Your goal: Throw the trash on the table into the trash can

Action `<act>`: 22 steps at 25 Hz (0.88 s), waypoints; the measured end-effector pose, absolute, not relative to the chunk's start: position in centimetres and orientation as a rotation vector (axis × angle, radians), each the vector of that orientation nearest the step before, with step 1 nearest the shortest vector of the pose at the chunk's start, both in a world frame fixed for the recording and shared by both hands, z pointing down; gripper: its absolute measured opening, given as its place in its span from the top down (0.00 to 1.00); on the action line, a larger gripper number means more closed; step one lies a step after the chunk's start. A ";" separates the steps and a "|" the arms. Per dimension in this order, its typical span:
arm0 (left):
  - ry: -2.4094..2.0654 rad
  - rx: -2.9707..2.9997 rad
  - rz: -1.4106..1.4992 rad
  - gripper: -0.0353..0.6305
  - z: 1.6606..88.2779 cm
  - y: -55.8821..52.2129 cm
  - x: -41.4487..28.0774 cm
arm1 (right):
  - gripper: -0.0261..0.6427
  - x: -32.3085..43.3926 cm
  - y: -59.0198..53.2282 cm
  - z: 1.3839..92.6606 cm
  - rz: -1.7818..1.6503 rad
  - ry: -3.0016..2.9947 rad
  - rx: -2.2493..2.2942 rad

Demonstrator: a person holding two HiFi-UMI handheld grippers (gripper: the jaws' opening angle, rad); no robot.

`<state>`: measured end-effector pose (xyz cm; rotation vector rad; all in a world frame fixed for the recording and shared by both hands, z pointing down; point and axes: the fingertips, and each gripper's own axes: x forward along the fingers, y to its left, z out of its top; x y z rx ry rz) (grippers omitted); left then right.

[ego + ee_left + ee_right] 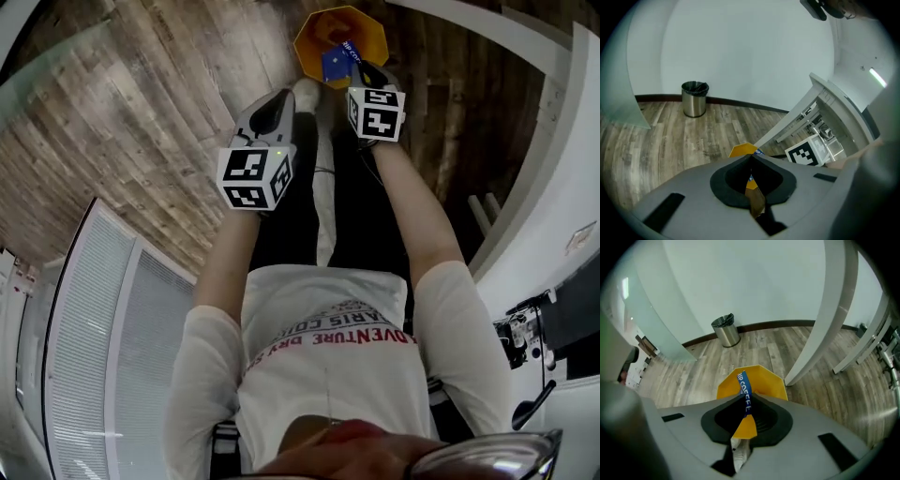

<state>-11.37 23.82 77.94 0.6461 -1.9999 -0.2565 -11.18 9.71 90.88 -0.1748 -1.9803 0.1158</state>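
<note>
A yellow trash can (370, 33) stands on the wood floor right in front of my feet. My right gripper (361, 73) hangs over its mouth, shut on a blue coffee packet (336, 62). In the right gripper view the packet (743, 387) stands edge-on between the closed tips of the right gripper (744, 398), with the yellow can (765, 383) just beyond. My left gripper (281, 101) is beside it, a little nearer to me. Its tips meet in the left gripper view (751, 158), with nothing seen held. The can's rim (740, 151) peeks over them.
A steel bin (695, 99) stands by the far wall, also in the right gripper view (726, 330). A white pillar (825, 319) and table legs rise right of the can. A frosted glass panel (656, 329) is on the left. My white shoe (306, 94) is by the can.
</note>
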 end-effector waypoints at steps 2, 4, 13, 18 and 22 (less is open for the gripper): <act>-1.976 0.614 -0.276 0.91 80.0 24.7 -10.1 | 0.88 -11.3 9.9 93.2 0.041 -1.995 -0.156; -1.956 0.595 -0.284 0.91 81.7 25.6 -8.7 | 0.84 -11.3 10.2 94.7 -0.019 -2.000 -0.131; -1.944 0.550 -0.364 0.91 80.6 27.0 -8.0 | 0.66 -11.6 10.4 92.4 0.028 -2.024 -0.071; -1.994 0.566 -0.352 0.91 77.2 25.8 -10.0 | 0.74 -12.7 10.3 86.9 0.065 -2.088 -0.097; -2.069 0.601 -0.306 0.91 71.7 24.4 -11.4 | 0.90 -13.3 9.9 79.4 0.088 -2.176 -0.136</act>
